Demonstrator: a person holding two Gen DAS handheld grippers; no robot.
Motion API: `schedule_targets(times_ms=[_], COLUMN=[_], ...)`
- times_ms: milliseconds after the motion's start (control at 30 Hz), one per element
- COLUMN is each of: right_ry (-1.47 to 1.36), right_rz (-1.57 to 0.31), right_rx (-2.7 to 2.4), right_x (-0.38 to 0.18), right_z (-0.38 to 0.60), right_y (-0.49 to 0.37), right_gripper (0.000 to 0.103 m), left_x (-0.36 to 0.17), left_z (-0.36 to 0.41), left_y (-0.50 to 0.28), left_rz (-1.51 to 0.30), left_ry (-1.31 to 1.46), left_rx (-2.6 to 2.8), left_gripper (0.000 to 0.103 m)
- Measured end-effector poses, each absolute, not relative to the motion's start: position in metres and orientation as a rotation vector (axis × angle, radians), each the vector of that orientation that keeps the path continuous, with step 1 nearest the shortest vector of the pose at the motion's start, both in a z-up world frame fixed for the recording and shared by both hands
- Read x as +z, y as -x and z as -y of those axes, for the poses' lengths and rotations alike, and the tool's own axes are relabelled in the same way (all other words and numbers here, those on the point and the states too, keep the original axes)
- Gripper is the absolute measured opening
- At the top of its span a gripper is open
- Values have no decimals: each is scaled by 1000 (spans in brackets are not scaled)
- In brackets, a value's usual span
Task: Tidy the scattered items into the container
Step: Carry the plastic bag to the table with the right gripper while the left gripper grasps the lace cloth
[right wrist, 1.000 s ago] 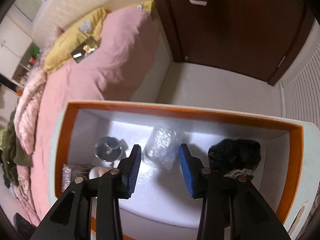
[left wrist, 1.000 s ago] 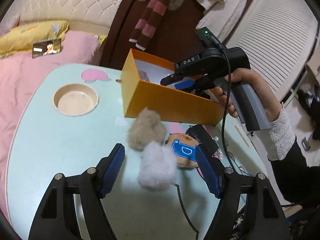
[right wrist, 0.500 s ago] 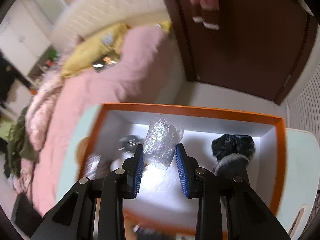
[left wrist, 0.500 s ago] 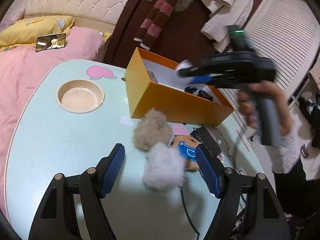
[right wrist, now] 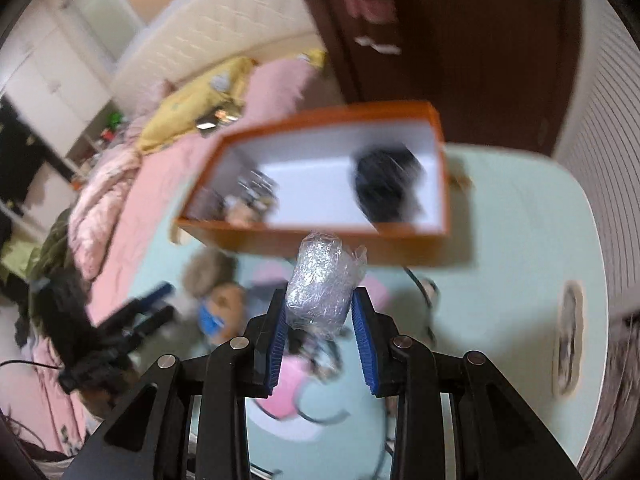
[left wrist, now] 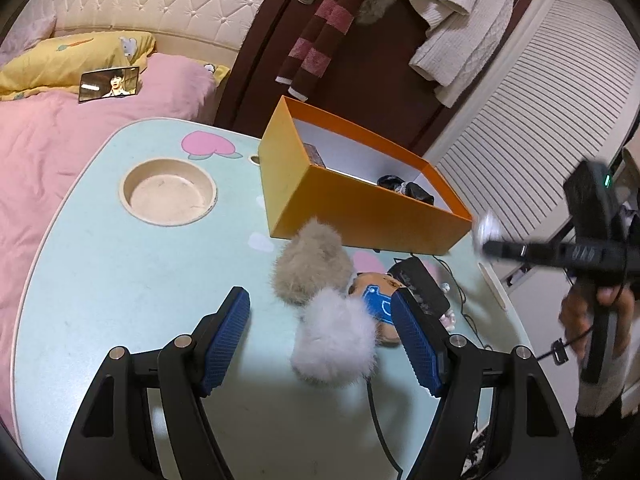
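In the lower middle of the right wrist view, your right claw (right wrist: 320, 312) is clamped on a small crinkly bundle (right wrist: 322, 282) wrapped in clear, shiny film; the blue ribbed pads press its two sides and the soft wrap bulges above them. It hangs over the pale mint counter (right wrist: 520, 260), just in front of the orange box (right wrist: 332, 246), not inside it. Judging from this, the bundle is being carried rather than set down, so the grip sits low on the wrap to keep the slippery film from sliding out.

The box is a rectangular cardboard carton, orange outside and white inside, with a dark bunched item (right wrist: 386, 186) resting at its right end and smaller blurred pieces at the left.

In the left wrist view, your left claw (left wrist: 320, 344) stands apart and empty at the bottom of the frame, with its pads either side of a pale grey fluffy pompom (left wrist: 334, 340). A tan pompom (left wrist: 310, 262) lies just above it, touching, and a small plush doll with a blue patch (left wrist: 378, 302) is beside them at the right. These furry, round pieces still lie on the counter outside the box, so the wide stance probably suits their soft bulk.
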State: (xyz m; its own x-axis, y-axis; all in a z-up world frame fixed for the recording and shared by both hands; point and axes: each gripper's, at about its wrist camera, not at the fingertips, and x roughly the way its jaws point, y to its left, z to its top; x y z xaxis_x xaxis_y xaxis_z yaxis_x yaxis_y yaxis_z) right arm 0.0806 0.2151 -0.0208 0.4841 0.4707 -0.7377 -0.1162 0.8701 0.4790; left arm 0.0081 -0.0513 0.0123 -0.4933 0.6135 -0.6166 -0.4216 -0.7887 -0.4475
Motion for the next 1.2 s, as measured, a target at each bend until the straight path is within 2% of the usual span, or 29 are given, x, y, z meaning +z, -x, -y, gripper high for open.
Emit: schedule_targets(times_ms=[333,400,500,667,833,1000,1167,1200], right_ry=[-303,-333,-423,-492,-561,-593,-636,-640], right_rz=[-1081,-1085,-1024,-929,-905,-889,-873,-869], right_rx=[334,348,351,320,314,320,327,326], right_x=[-54,-58,-58,-51,-53,-54,-57,-57], right_z=[-232,-234,-224,-204,-190,-184,-174,-172], right_y=[-72,-72,-67,-55,-48,-47,-42,-41], right_gripper=[33,49,58,60,60,60,60,60], left_x=[16,22,37,78,100,79,43,36], left_z=[48,45,37,-8,-89,-170,-212,-215], left_y=[-8,-11,-6,19,64,110,144,148], left_rz=[283,288,312,183,23,-155,-250,-259], left_ry=[1061,1039,1018,1043,1175,1343,1506,1532], left_rx=[2296,2316,2286,2266,2159,2069,2096,2104], left_gripper=[73,73,73,73,73,73,73,67])
